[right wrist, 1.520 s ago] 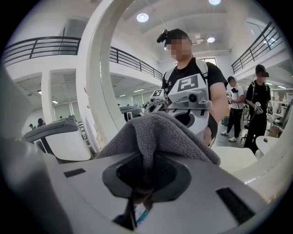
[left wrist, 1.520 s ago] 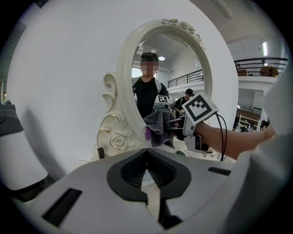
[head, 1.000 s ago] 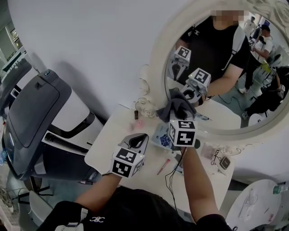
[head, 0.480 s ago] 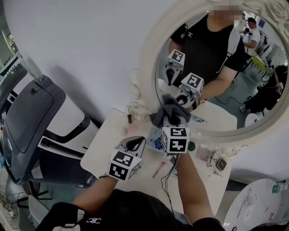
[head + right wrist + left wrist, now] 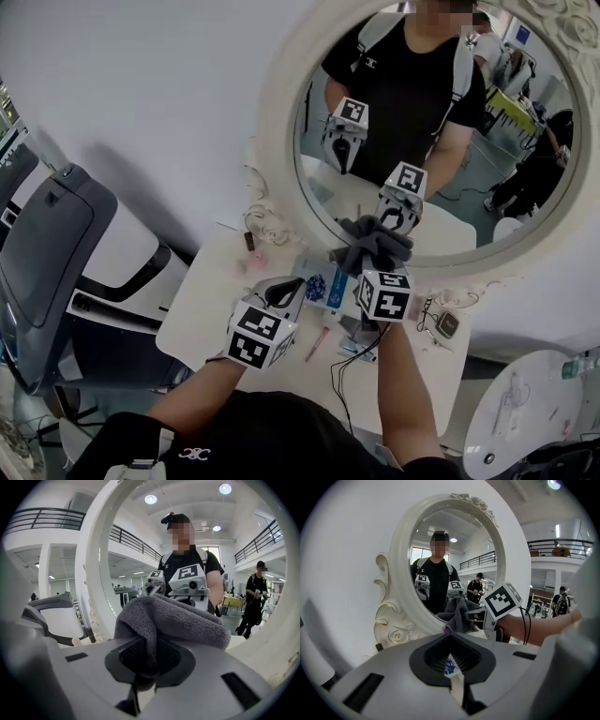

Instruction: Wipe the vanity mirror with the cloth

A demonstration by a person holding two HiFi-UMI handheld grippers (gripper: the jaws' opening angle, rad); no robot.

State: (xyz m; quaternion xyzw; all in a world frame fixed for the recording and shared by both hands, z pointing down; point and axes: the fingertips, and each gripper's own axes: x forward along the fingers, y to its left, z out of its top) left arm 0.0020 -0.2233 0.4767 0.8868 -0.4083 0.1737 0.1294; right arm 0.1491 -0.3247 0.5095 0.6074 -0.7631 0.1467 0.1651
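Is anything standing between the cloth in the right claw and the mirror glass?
Nothing visible does. The right claw holds the cloth right before the lower part of the vanity mirror; the left claw is off to the side.

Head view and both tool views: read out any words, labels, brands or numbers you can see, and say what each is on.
No text can be read anywhere.
Markers on the left tool and right tool: square black-and-white patterns, no letters.
Grey cloth in the right tool: no print seen.
Black shirt: small white emblem, no readable letters.
Blue-printed packet on the table: too small to read.
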